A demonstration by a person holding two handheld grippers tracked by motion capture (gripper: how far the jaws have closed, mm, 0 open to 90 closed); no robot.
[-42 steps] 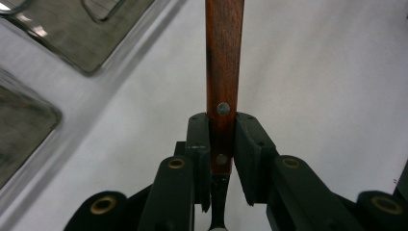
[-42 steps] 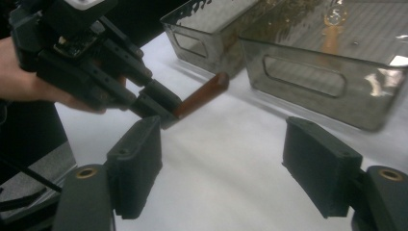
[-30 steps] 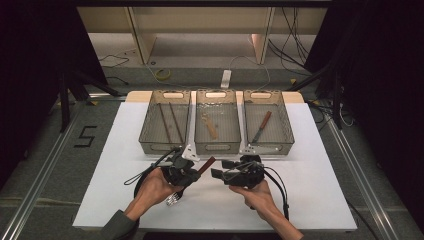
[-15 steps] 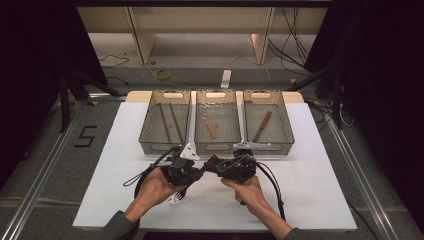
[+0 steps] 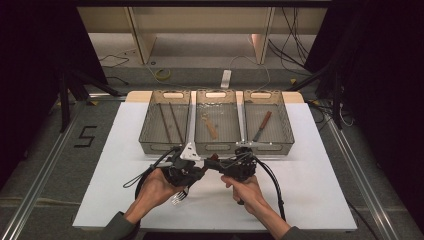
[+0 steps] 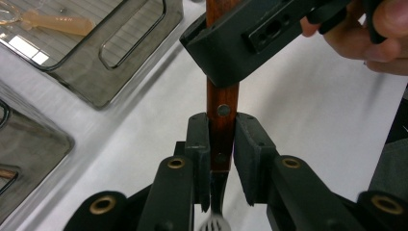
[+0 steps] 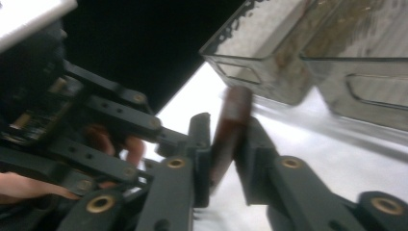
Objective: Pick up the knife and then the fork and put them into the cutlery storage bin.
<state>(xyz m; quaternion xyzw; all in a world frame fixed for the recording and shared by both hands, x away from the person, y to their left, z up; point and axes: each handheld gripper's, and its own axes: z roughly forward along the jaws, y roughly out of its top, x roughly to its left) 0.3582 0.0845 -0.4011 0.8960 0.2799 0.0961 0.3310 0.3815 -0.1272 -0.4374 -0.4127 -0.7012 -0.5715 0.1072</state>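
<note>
A fork with a reddish wooden handle [image 6: 222, 96] is held above the white table between both grippers. My left gripper [image 6: 222, 121] is shut on the handle near its metal neck, and the tines [image 6: 214, 222] hang below the jaws. My right gripper [image 7: 227, 123] has just been closing, and its pads now press on the handle's [image 7: 235, 103] free end. In the high view the left gripper [image 5: 187, 167] and right gripper [image 5: 234, 166] face each other, with the handle [image 5: 212, 161] bridging them just in front of the bins.
Three clear bins stand side by side at the back of the white mat [image 5: 325, 190]. The left bin [image 5: 150, 131] holds two dark sticks, the middle bin [image 5: 216, 94] a pale utensil, and the right bin [image 5: 285, 125] a wooden-handled knife. Cables trail from both grippers.
My right gripper has shifted left to the fork's handle and its jaws have closed on the free end. The left gripper keeps its grip and has stayed in place.
</note>
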